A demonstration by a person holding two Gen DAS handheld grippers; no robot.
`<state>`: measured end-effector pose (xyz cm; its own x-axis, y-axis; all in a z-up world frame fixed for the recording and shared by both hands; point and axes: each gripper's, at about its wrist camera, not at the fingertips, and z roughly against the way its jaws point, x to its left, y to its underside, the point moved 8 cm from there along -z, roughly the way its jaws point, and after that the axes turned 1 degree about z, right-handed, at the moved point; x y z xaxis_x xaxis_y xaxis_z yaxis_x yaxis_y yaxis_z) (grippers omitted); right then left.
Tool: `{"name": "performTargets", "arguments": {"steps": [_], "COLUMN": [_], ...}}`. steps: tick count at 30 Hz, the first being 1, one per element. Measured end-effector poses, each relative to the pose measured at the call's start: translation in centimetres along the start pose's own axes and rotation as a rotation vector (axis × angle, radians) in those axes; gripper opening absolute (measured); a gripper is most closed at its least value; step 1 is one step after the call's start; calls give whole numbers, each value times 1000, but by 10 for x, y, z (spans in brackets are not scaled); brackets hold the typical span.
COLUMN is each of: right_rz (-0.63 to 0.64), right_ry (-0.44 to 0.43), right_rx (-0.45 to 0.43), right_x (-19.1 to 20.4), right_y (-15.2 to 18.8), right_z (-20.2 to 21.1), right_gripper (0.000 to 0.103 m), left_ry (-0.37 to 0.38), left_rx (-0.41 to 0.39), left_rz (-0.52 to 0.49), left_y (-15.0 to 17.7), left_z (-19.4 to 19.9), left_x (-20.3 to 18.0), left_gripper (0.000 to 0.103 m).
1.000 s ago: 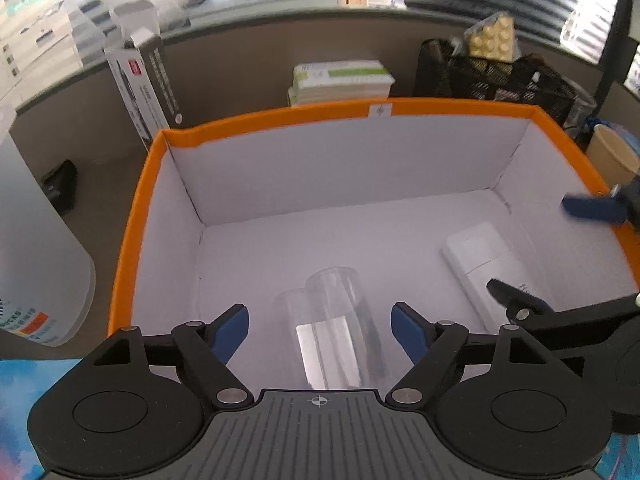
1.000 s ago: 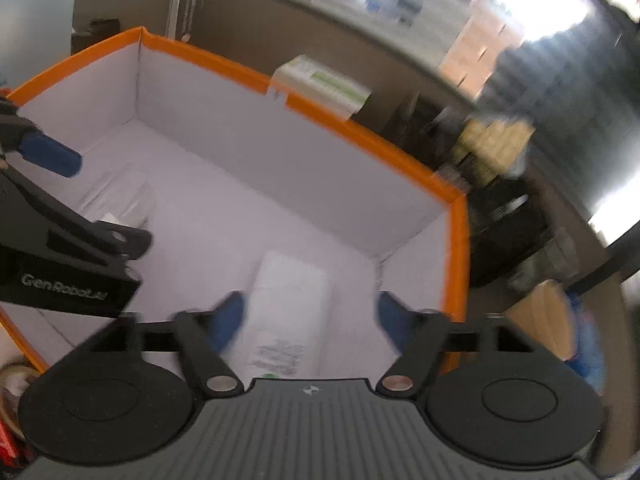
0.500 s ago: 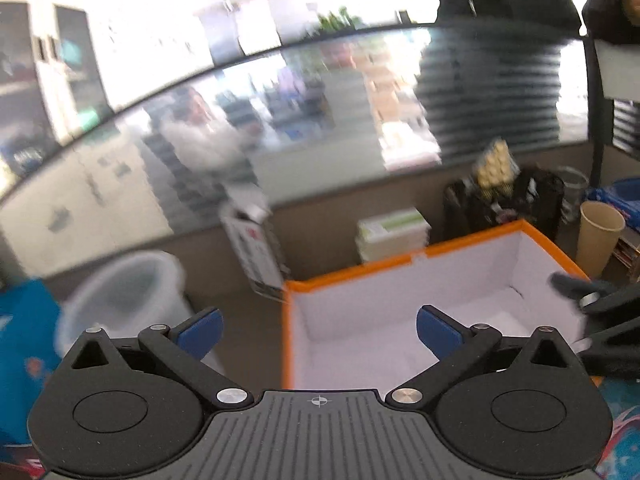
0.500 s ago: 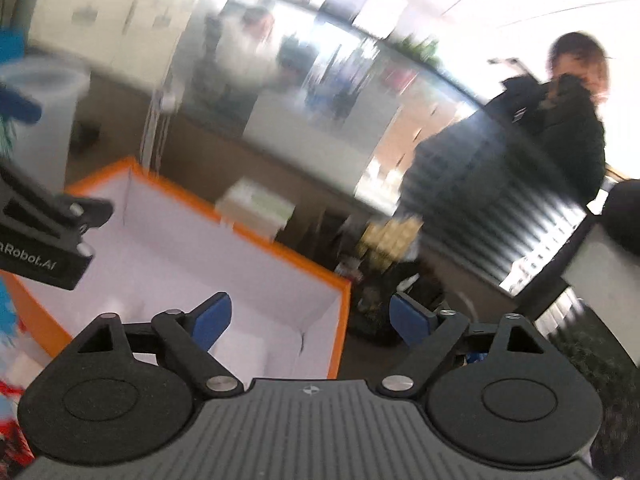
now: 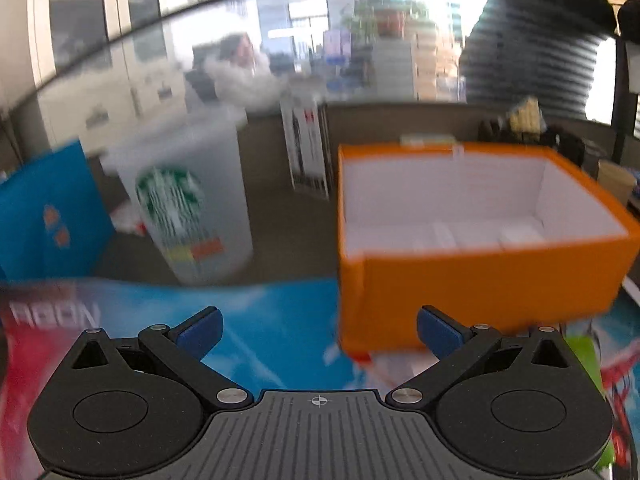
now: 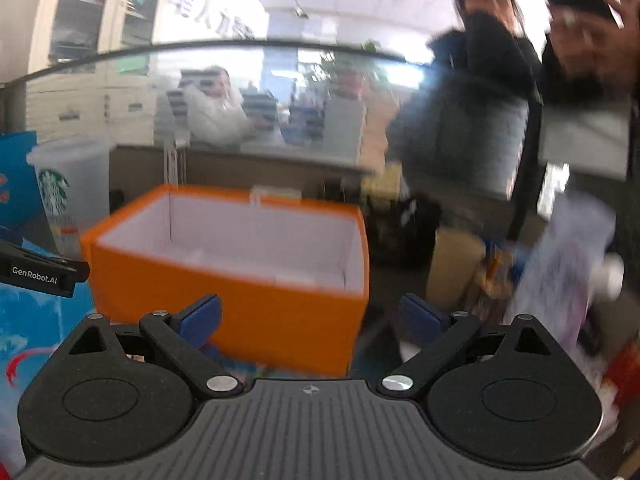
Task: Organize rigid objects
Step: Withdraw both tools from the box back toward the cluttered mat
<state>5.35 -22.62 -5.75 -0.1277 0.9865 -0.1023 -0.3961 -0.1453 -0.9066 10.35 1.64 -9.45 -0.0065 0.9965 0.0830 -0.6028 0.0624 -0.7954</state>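
Observation:
An orange box with a white inside point(image 5: 472, 280) stands on the table; it also shows in the right wrist view point(image 6: 224, 280). Pale objects lie blurred on its floor point(image 5: 516, 234). My left gripper point(image 5: 318, 326) is open and empty, held low in front of the box's left corner, over a colourful mat point(image 5: 260, 320). My right gripper point(image 6: 310, 314) is open and empty, in front of the box's right half. The side of the left gripper point(image 6: 36, 274) shows at the left edge of the right wrist view.
A tall frosted Starbucks cup point(image 5: 188, 208) stands left of the box, also seen in the right wrist view point(image 6: 68, 192). A blue bag point(image 5: 44, 216) is at far left. A paper cup point(image 6: 456, 268) and clutter sit right of the box. People stand behind a glass partition.
Both grippers have pulled back out of the box, up and then down to table level in front of it. The clear cup and white packet stayed inside the box.

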Motion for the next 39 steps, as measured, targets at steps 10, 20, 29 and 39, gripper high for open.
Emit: {"name": "performTargets", "arguments": {"steps": [10,20,29,39], "right_rz": [-78,-85,-60,-59], "right_ry": [1,-5,-36,-42], "right_rx": [60,83,116,150], "right_x": [-9,-11,8,10], "right_y": [38,49,62,76], "right_z": [-8,-16,-21,-13], "right_gripper": [96,96,96,96], "left_ry": [14,-52,-53,114], "left_rx": [66,77,80,13], "left_rz": [-45,-118,-65,-20], "left_y": [41,60,75,63], "left_z": [-11,-17,-7,2], "left_x": [-40,-41,0,4], "left_gripper": [103,103,103,103]}}
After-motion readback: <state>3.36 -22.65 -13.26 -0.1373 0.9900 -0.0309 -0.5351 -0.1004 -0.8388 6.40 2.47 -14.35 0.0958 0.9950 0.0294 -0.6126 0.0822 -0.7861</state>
